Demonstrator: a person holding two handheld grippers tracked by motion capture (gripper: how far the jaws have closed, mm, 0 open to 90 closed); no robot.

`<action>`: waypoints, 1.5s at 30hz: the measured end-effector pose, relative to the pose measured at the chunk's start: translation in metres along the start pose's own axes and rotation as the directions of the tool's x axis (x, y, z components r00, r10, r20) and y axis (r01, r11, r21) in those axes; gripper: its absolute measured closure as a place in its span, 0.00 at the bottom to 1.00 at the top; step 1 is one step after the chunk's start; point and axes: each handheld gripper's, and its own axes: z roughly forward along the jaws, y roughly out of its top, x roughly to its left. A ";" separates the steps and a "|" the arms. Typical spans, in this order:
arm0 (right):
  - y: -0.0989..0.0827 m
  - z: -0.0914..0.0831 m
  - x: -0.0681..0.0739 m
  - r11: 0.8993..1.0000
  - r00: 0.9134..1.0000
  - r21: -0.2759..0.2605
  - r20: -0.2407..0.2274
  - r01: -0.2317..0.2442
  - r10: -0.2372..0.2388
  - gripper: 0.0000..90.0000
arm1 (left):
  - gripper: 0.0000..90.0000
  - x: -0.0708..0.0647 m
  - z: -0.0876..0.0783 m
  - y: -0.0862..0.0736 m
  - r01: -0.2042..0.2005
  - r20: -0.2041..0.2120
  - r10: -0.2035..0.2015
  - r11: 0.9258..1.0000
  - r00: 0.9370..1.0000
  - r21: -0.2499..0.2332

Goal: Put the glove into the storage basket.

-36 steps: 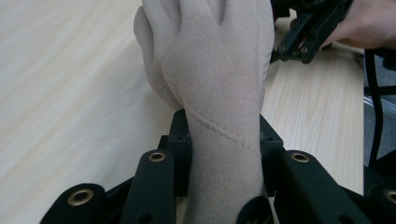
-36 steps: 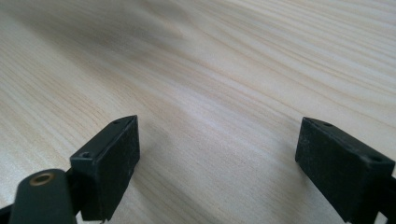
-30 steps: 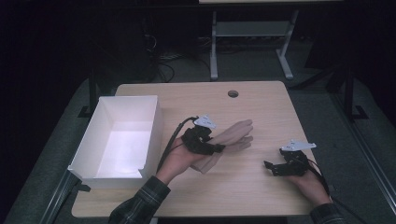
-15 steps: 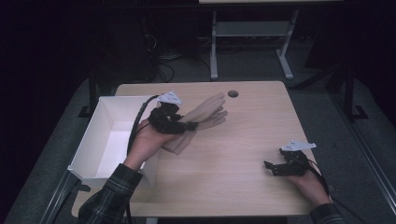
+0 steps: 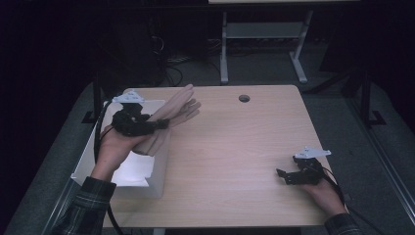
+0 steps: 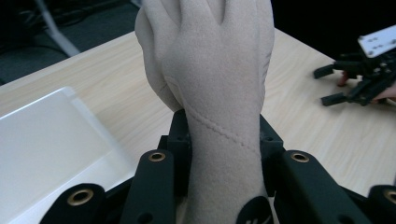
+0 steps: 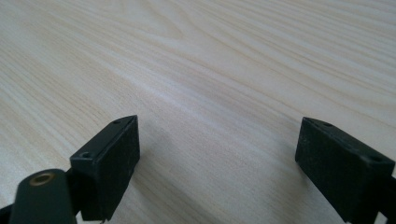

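A beige glove (image 5: 177,109) hangs in the air, its fingers pointing right and away, with my left gripper (image 5: 157,124) shut on its cuff end. It is held over the right rim of the white box (image 5: 143,189) at the table's left. In the left gripper view the black jaws press on both sides of the glove (image 6: 219,70) at my left gripper (image 6: 225,140), and the box (image 6: 42,140) lies below at the left. My right gripper (image 5: 284,175) rests on the wooden table (image 5: 235,147) near the front right, open, with bare wood between its jaws (image 7: 217,154).
A round cable hole (image 5: 243,98) sits near the table's far edge. Beyond the table stand a metal frame (image 5: 264,34) and cables on the dark floor. The right gripper (image 6: 359,79) also appears far right in the left gripper view.
My left hand has carried the glove left and upward, from the table's middle to above the white box's right side. The right gripper has stayed put.
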 end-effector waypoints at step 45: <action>0.000 0.000 0.000 1.000 1.000 -0.001 0.001 0.000 0.000 0.15 | 0.72 0.073 0.039 -0.124 0.210 -0.236 -0.164 0.960 0.958 0.185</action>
